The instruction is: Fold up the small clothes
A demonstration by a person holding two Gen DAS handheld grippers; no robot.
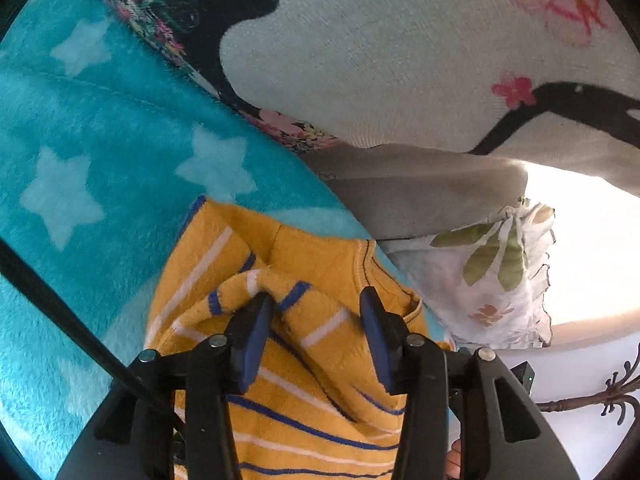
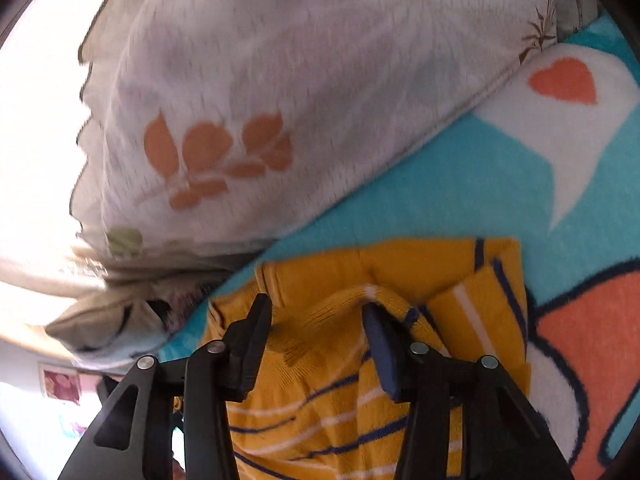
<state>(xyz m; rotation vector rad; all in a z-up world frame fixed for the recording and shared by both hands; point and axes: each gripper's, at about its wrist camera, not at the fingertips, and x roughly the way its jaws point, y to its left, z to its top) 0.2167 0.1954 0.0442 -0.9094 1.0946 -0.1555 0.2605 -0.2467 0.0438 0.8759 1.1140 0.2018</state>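
A small mustard-yellow knit top with blue and white stripes [image 1: 320,264] lies on a turquoise fleece blanket [image 1: 100,128]. My left gripper [image 1: 316,312] is open over it, and a rolled striped fold of the top lies between its fingers and over the left fingertip. In the right wrist view the same top [image 2: 400,268] lies on the blanket [image 2: 460,184]. My right gripper [image 2: 316,312] is open over it, with a raised fold of fabric against its right finger [image 2: 380,344].
A pale floral pillow [image 2: 280,100] lies just beyond the top and shows at the right in the left wrist view [image 1: 500,280]. A large cushion with black and pink print [image 1: 400,60] stands behind. The blanket's orange pattern [image 2: 592,340] is at the right.
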